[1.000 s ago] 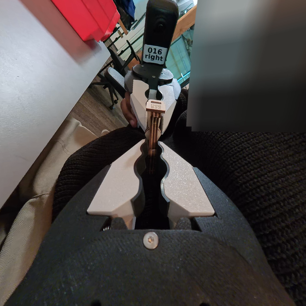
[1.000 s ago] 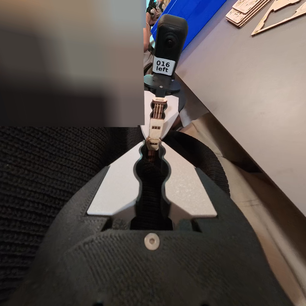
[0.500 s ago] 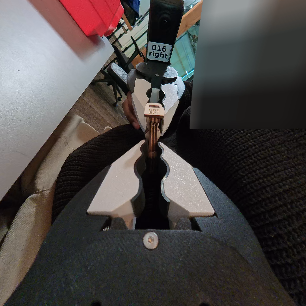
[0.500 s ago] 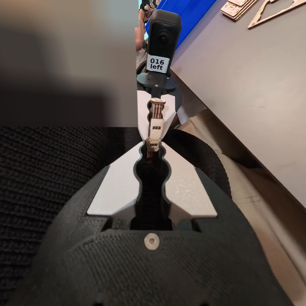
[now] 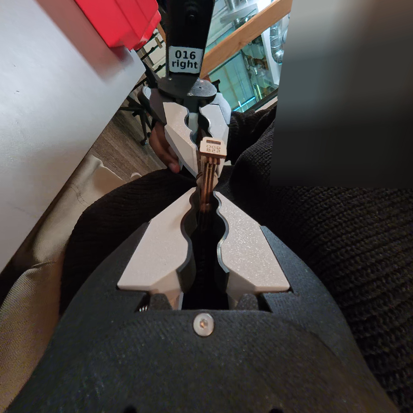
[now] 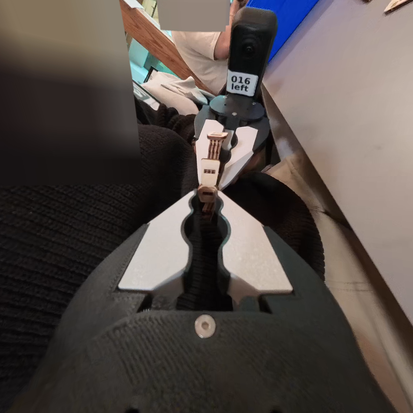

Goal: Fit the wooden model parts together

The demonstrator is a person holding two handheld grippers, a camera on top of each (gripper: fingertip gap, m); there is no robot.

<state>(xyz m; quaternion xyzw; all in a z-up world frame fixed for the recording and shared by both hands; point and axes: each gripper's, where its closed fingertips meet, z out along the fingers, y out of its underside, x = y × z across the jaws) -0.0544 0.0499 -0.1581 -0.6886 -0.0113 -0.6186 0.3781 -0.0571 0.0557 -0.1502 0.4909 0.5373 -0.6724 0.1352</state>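
Note:
My left gripper (image 5: 204, 194) is shut on a wooden model part (image 5: 206, 178), a bundle of thin slats with a flat cap (image 5: 212, 146) at its far end. My right gripper (image 6: 206, 194) is shut on a small wooden end piece (image 6: 206, 196) joined to the slatted part (image 6: 215, 148) and its pale block (image 6: 210, 171). The two grippers face each other tip to tip over a lap, in front of a black knitted sweater (image 5: 335, 245). The right gripper also shows in the left wrist view (image 5: 202, 175), and the left gripper in the right wrist view (image 6: 218, 186).
A grey table edge (image 5: 44, 111) runs along the left of the left wrist view and the right of the right wrist view (image 6: 357, 134). A red bin (image 5: 118, 20) and a blue bin (image 6: 288, 22) stand on it. A person in a light shirt (image 6: 201, 55) sits behind.
The two grippers have drawn closer together, so each looms larger in the other's view. The right gripper has tilted a little. Both keep hold of the wooden parts.

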